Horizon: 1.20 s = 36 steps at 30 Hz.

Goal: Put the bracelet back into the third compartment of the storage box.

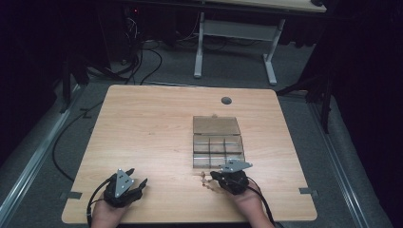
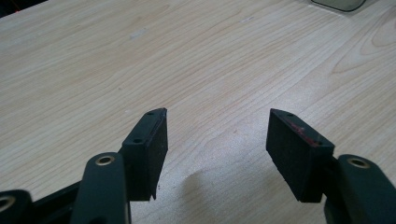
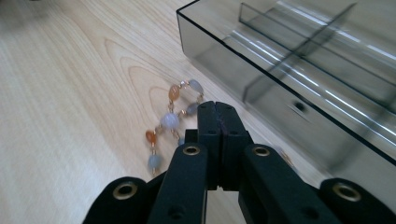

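Right gripper (image 3: pixel 217 107) fingers pinch bracelet (image 3: pixel 170 122); left gripper (image 2: pixel 217 135) gapes.

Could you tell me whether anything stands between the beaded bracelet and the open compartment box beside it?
Nothing loose lies between them. The beaded bracelet, at the tips of the closed right claw, lies on bare table just outside the compartment box. The box's own smoky near wall is what it would have to be lifted over.

Lab — dark curtains (image 1: pixel 28 71), floor cables (image 1: pixel 142 61)
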Each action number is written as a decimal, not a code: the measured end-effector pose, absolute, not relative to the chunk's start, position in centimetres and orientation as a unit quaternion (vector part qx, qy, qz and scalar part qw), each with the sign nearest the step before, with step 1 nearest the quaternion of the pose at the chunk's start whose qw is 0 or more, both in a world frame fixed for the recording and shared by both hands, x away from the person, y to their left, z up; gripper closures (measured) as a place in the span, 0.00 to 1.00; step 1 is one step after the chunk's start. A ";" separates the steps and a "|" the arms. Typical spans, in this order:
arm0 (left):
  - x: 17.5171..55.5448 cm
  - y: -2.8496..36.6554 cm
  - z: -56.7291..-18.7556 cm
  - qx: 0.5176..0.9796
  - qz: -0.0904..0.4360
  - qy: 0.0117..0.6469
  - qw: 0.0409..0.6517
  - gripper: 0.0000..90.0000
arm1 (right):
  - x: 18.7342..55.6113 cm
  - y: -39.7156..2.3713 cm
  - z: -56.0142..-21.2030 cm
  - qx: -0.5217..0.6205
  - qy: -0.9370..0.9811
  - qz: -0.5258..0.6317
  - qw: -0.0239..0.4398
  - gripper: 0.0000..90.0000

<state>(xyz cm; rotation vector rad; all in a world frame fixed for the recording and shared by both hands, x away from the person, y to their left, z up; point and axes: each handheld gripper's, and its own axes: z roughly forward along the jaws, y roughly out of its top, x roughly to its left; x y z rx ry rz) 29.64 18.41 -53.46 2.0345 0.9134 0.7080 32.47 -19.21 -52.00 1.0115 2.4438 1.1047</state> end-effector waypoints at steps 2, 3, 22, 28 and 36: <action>29.6 18.4 -53.5 0.800 0.279 0.358 0.391 0.44 | 32.9 -18.5 -52.5 0.349 0.851 0.368 0.137 1.00; 29.6 18.4 -53.5 0.801 0.279 0.358 0.391 0.44 | 32.9 -18.3 -52.8 0.344 0.858 0.358 0.134 1.00; 29.6 18.3 -53.5 0.802 0.281 0.360 0.385 0.44 | 27.9 -25.5 -52.6 0.379 0.843 0.356 0.142 1.00; 29.7 18.3 -53.5 0.802 0.281 0.360 0.385 0.44 | 27.0 -26.1 -51.8 0.386 0.827 0.378 0.153 0.98; 29.6 18.3 -53.5 0.804 0.280 0.358 0.385 0.44 | 26.6 -21.8 -52.2 0.334 0.852 0.379 0.135 0.88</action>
